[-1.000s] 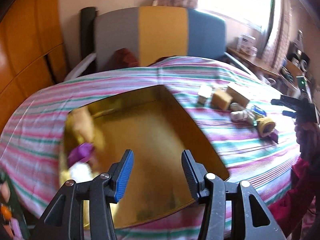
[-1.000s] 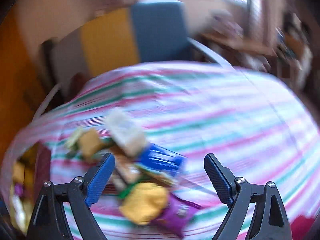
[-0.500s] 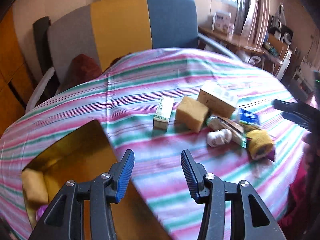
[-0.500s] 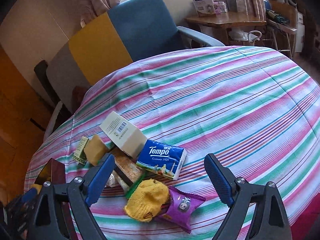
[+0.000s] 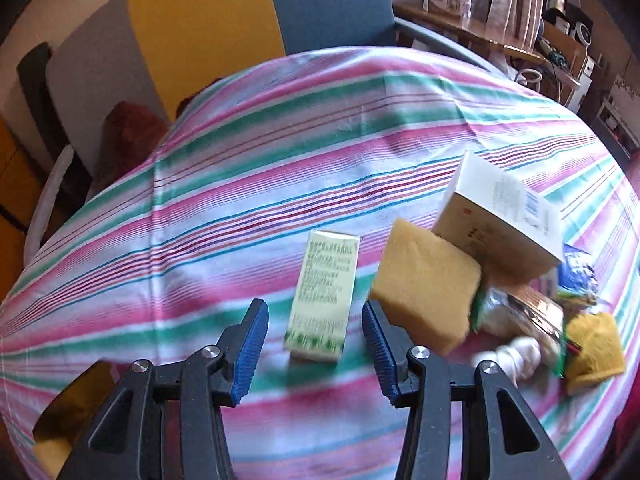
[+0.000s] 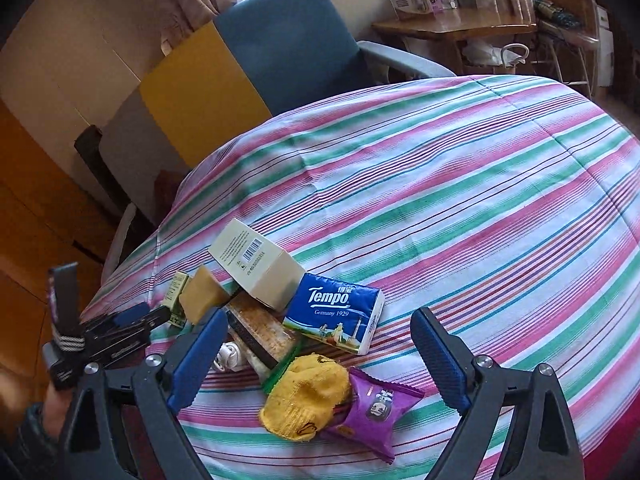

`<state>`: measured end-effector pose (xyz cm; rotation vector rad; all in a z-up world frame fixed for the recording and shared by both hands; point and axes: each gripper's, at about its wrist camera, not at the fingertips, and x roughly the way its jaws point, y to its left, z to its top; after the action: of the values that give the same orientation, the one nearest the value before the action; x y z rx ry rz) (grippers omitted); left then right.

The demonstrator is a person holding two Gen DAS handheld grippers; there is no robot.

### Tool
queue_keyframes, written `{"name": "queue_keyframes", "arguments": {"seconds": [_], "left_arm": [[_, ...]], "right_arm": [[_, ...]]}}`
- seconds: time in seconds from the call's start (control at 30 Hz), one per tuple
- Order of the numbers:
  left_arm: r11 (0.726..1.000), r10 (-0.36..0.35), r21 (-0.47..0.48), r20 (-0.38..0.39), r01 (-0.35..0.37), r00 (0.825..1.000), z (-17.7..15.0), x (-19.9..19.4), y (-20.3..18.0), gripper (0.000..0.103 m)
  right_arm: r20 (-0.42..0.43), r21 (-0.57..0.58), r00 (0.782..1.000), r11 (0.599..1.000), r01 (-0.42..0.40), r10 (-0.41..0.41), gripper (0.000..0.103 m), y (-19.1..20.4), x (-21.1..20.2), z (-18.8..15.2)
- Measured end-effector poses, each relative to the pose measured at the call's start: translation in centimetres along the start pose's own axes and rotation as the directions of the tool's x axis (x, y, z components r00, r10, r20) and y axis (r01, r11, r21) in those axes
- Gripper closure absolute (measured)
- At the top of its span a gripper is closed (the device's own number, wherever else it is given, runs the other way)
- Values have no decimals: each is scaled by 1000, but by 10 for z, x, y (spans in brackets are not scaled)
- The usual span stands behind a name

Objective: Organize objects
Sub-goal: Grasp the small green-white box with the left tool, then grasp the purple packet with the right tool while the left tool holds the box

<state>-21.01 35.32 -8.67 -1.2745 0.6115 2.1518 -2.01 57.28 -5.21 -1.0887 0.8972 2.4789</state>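
A pile of objects lies on the striped tablecloth (image 6: 460,184). My left gripper (image 5: 312,332) is open, pointing down at a small green box (image 5: 324,300) that lies flat between its fingers, untouched by the pads. Right of it are a yellow sponge (image 5: 428,292) and a cream carton (image 5: 500,220). My right gripper (image 6: 320,328) is open wide above a blue Tempo tissue pack (image 6: 336,316), a yellow cloth (image 6: 308,396) and a purple snack packet (image 6: 376,408). The left gripper (image 6: 132,320) shows at the left of the right wrist view, beside the green box (image 6: 176,296).
A corner of a gold box (image 5: 68,412) shows at the lower left. A chair (image 6: 240,68) with grey, yellow and blue panels stands behind the table. A wooden side table (image 6: 452,28) with clutter is at the back right. A white roll (image 5: 516,356) and a snack wrapper (image 6: 260,332) lie in the pile.
The left gripper has swung right, away from the gold box, and come down over the small green box. The right gripper has stayed over the pile.
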Motion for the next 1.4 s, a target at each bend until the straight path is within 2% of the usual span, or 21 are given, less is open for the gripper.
{"name": "queue_keyframes", "arguments": {"seconds": [0.03,0.1,0.2,0.3,0.47,0.57,0.7,0.87,1.0,1.1,1.27,1.33,1.4], "left_arm": [[1000,9,0,-17,-9,1000,3,9,0,54],[999,-28,-42,-57,26,998,5,20,4,74],[996,-54,-71,-44,51,998,-1,14,2,74],[998,-44,-35,20,45,999,-18,-14,-9,74],[995,-97,22,108,95,989,-63,-72,-38,74],[988,-153,46,126,148,980,-92,-93,-59,74],[979,-187,102,131,174,974,-142,-110,-91,74],[969,-213,150,126,194,969,-190,-116,-113,74],[967,-224,147,107,208,969,-212,-109,-116,74],[969,-224,129,106,210,969,-218,-104,-113,74],[965,-255,86,114,246,960,-224,-98,-104,74],[964,-260,88,123,250,958,-225,-96,-104,74],[963,-263,88,127,254,956,-225,-96,-105,74]], "right_arm": [[1,6,1000,1000,-2,2,9,-1,0,0],[4,18,1000,1000,-5,5,9,-4,-1,1],[9,20,1000,1000,4,-4,11,-6,-1,3],[30,21,999,1000,21,-22,14,-8,-4,5],[31,41,999,999,27,-28,15,-13,-4,7],[25,49,999,998,35,-36,16,-16,-3,6],[3,48,1000,998,29,-29,18,-17,-1,5],[-40,9,999,1000,22,-21,23,-10,7,1],[-71,-41,997,999,18,-21,32,-1,12,-4],[-101,-76,995,997,-6,-2,33,5,14,-9],[-113,-96,991,993,66,-77,39,5,19,-14],[-114,-72,985,990,122,-129,45,-4,21,-13],[-126,-48,975,983,180,-185,58,-14,24,-13]]}}
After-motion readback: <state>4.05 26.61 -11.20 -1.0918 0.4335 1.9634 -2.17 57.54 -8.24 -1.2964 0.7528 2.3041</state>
